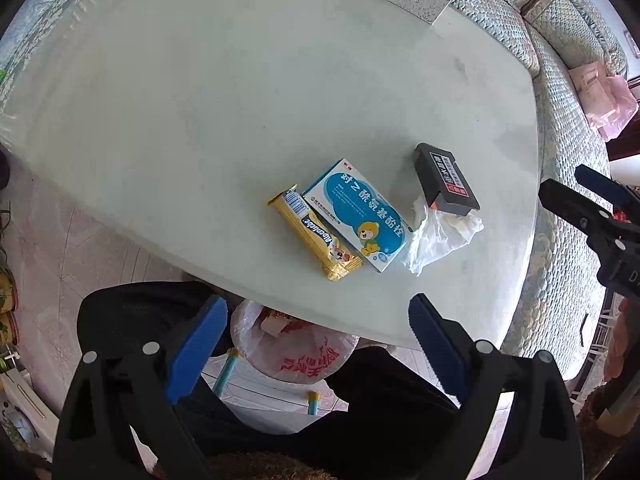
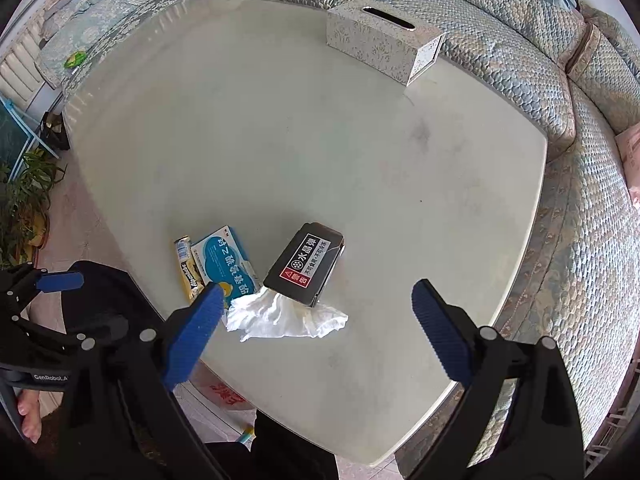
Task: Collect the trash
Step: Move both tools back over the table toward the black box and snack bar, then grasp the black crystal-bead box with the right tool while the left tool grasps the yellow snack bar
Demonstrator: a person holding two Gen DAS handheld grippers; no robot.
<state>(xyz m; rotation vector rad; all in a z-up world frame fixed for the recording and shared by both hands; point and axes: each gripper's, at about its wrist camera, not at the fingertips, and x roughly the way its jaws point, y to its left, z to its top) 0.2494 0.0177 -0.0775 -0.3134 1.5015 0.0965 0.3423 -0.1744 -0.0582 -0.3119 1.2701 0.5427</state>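
Note:
On the pale glass table point(image 1: 240, 120) lie a yellow snack wrapper point(image 1: 316, 236), a blue-and-white medicine box point(image 1: 358, 216), a black box point(image 1: 446, 178) and a crumpled white tissue point(image 1: 440, 236), close together near the front edge. In the right wrist view they are the wrapper point(image 2: 185, 268), the medicine box point(image 2: 226, 262), the black box point(image 2: 306, 264) and the tissue point(image 2: 284, 314). My left gripper point(image 1: 318, 312) is open and empty, over the table's front edge. My right gripper point(image 2: 318, 300) is open and empty, just above the tissue.
A white plastic bag with red print point(image 1: 296, 348) hangs open below the table's front edge. A patterned tissue box point(image 2: 384, 46) stands at the far side. A quilted sofa point(image 2: 592, 184) wraps the back and right. A plant point(image 2: 24, 196) stands at left.

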